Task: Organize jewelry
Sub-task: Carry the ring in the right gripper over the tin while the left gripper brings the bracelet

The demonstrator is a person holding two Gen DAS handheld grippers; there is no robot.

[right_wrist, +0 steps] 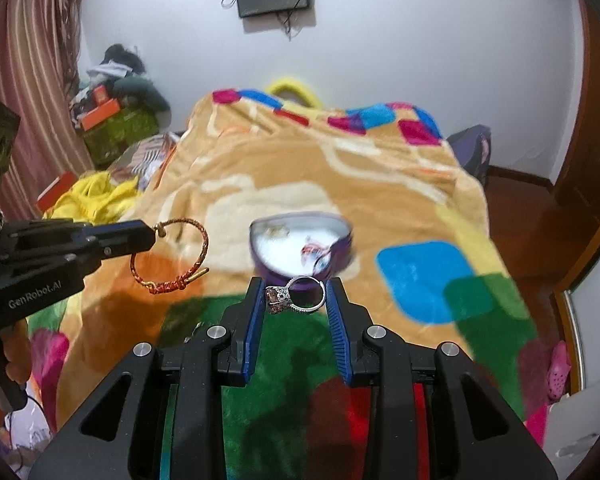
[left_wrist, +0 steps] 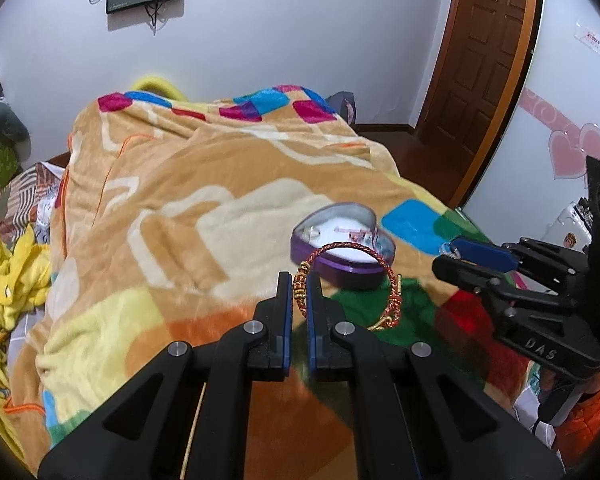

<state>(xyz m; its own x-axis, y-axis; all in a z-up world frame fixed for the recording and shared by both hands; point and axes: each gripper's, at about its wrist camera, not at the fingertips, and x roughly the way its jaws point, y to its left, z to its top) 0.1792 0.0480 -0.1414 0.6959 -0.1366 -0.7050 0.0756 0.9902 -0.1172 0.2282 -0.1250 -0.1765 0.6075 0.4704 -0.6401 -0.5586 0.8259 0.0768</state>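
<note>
My left gripper (left_wrist: 299, 286) is shut on a red and gold braided bracelet (left_wrist: 350, 276) and holds it above the blanket, just in front of a purple heart-shaped tin (left_wrist: 342, 242). The tin is open, white inside, with a few small pieces in it. My right gripper (right_wrist: 295, 294) is shut on a silver ring with a pink stone (right_wrist: 296, 298), held just before the tin (right_wrist: 300, 246). In the right wrist view the left gripper (right_wrist: 150, 234) and the hanging bracelet (right_wrist: 172, 258) are at the left. In the left wrist view the right gripper (left_wrist: 450, 254) is at the right.
The tin sits on a bed covered by an orange blanket with coloured squares (left_wrist: 204, 184). Yellow clothes (left_wrist: 8, 276) lie at the bed's left side. A brown door (left_wrist: 484, 56) is at the far right. Boxes and clutter (right_wrist: 116, 120) stand by the striped curtain.
</note>
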